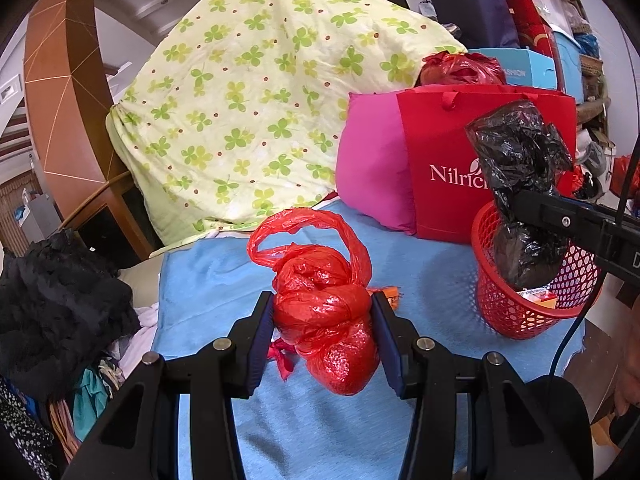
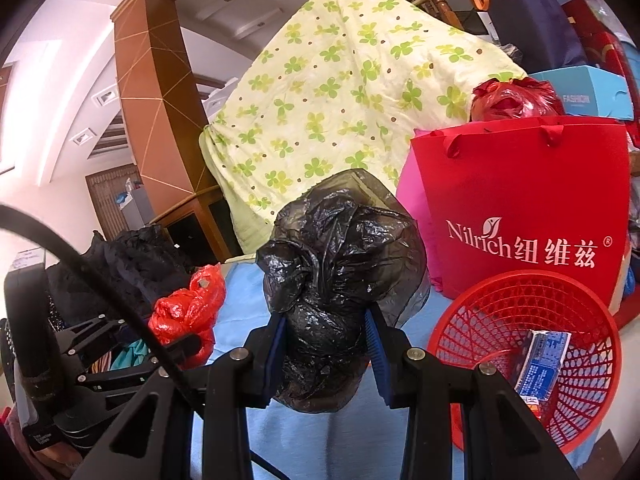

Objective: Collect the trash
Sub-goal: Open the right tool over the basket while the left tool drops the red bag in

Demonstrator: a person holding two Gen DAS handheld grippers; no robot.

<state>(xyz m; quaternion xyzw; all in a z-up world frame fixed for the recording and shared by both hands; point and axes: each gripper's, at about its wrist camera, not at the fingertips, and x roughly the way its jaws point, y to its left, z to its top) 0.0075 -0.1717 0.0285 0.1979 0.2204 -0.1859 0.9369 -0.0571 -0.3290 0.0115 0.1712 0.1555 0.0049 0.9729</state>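
Red plastic fills the middle of your left wrist view: the knotted red bag (image 1: 326, 320) sits clamped between the two pads of your left gripper (image 1: 323, 338), its loop handles standing up above the knot toward the centre of the frame. It looks lifted just off the blue cloth (image 1: 224, 280), though I cannot tell for certain whether its underside touches.

Your right gripper (image 2: 326, 350) is closed on the crumpled black bag (image 2: 340, 276), which bulges above the fingers in the centre of the right wrist view. In the left view that black bag hangs at the right edge of the frame, directly over the red basket (image 1: 516, 312), its lower end already below the rim.

The basket stands on the cloth in front of the red paper bag (image 2: 520, 208); a small blue and white packet (image 2: 540, 360) lies inside it.

The step in hand looks like dropping the black bag. Lower it until its bulk is well inside the mesh wall before you loosen the fingers, because the puffed top could catch the rim and tip out. Keep the right gripper clear of the rim so the light basket does not slide or topple. Hold the red bag steady at lower centre, away from the basket, and bring it across only once the right gripper is out of the way.
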